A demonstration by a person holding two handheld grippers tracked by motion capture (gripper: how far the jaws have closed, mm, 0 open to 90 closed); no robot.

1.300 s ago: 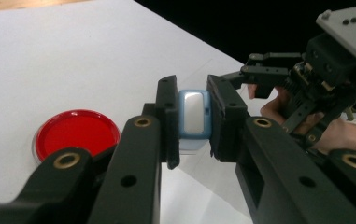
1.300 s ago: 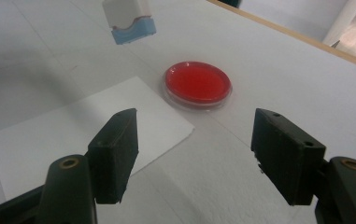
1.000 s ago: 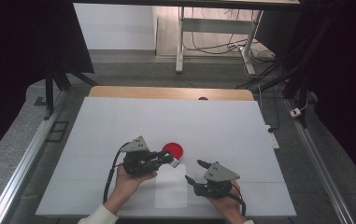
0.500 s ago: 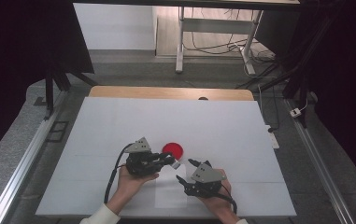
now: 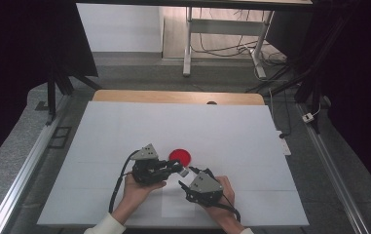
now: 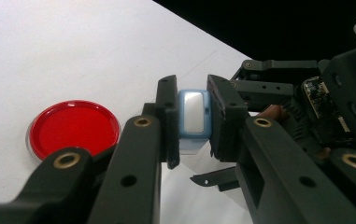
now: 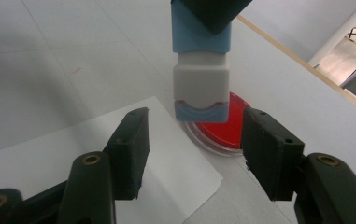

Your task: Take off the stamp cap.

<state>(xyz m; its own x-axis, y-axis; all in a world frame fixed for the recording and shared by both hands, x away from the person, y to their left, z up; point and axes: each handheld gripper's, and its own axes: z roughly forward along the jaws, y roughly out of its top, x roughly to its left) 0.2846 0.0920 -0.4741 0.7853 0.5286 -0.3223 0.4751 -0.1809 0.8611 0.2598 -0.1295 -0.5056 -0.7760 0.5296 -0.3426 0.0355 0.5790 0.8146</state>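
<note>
- Left tool (image 5: 177, 169): held in the left hand (image 5: 135, 187) at the near middle of the table, pointing right. Jaws clamped on a small blue-and-white stamp (image 6: 193, 113).
- Right tool (image 5: 187, 176): held in the right hand (image 5: 220, 195), just right of the left tool, pointing far-left toward it. Jaws have just been closing; they stand apart on either side of the stamp, pads not touching it.
- Both forearms enter from the near edge.

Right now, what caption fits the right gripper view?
Right gripper, jaws open, nears a blue-and-white plastic stamp above a round red dish.
</note>
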